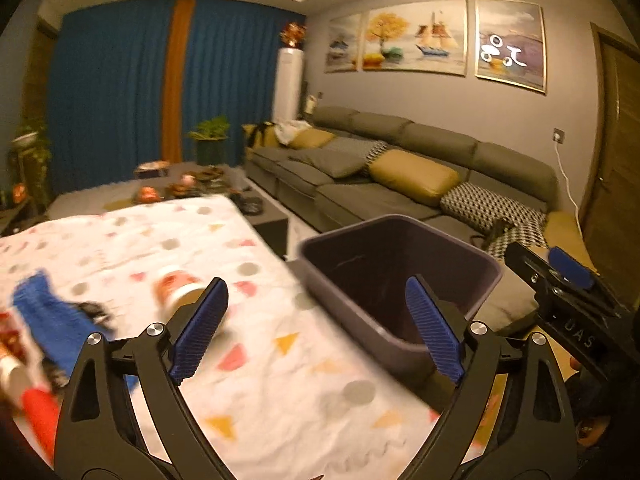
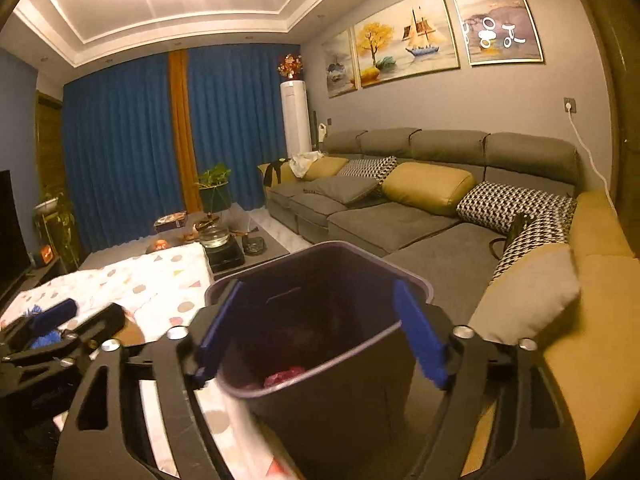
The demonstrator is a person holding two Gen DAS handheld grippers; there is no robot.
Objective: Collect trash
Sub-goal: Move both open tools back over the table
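Observation:
My left gripper [image 1: 316, 284] stands open with nothing between its blue pads, at the table's right edge where the cloth meets a dark purple bin [image 1: 400, 220]. A blurred red-and-white can [image 1: 176, 286] lies on the cloth just beyond the left finger. A blue rag [image 1: 48, 316] and a red wrapper [image 1: 38, 412] lie further left. My right gripper [image 2: 320, 286] is open and empty, straddling the mouth of the bin [image 2: 348, 246]. Pinkish-red trash [image 2: 284, 376] lies at the bin's bottom. Each gripper shows at the edge of the other's view.
A white cloth with coloured shapes [image 1: 280, 360] covers the table. A grey sofa [image 2: 400, 220] with yellow and patterned cushions runs along the right behind the bin. Beyond the cloth stand a kettle on a dark tray [image 2: 218, 240], snacks and potted plants before blue curtains.

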